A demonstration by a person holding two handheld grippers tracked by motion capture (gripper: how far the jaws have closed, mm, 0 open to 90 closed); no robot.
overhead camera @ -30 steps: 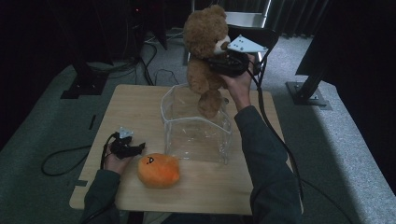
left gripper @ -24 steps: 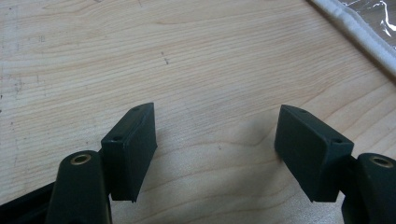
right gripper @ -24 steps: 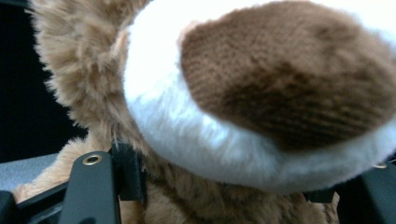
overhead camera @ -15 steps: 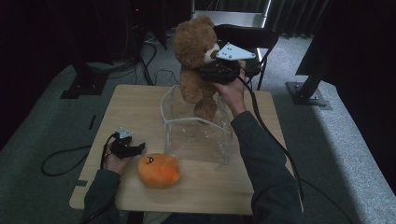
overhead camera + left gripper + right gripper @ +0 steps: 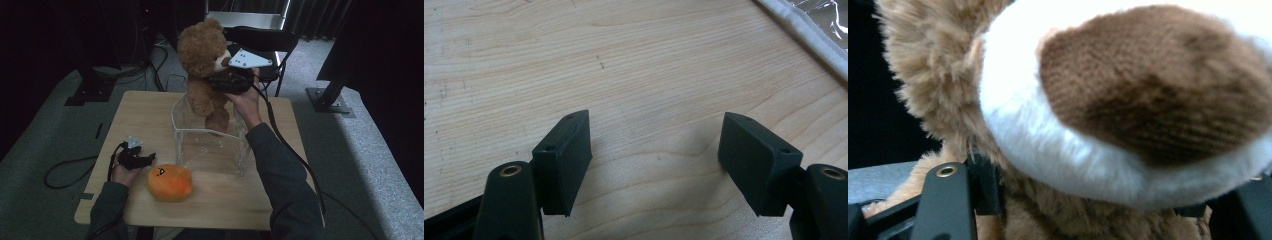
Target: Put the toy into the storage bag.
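At the left of the pale, grained wooden table [image 5: 140, 107] we saw the left gripper [image 5: 141, 160] resting low in the person's hand, its two blocky black jaws standing wide apart with nothing but bare wood between them; its own view showed their flat matte pads [image 5: 566, 160] over the wood grain. Just to its right lay a round, squashy orange plush [image 5: 170, 182] with a small dark mark on top, near the table's front edge. Behind it stood a clear, soft-walled plastic bin [image 5: 210, 145] with a pale rim, box-shaped and crinkly. Above the bin's far side hung the shaggy brown teddy bear [image 5: 202, 65], upright, one foot dipping below the rim. The right gripper [image 5: 222, 82] was clamped on the bear just under its head, jaws sunk into the fur; in its own view the white muzzle and knitted brown nose [image 5: 1153, 85] loomed close.
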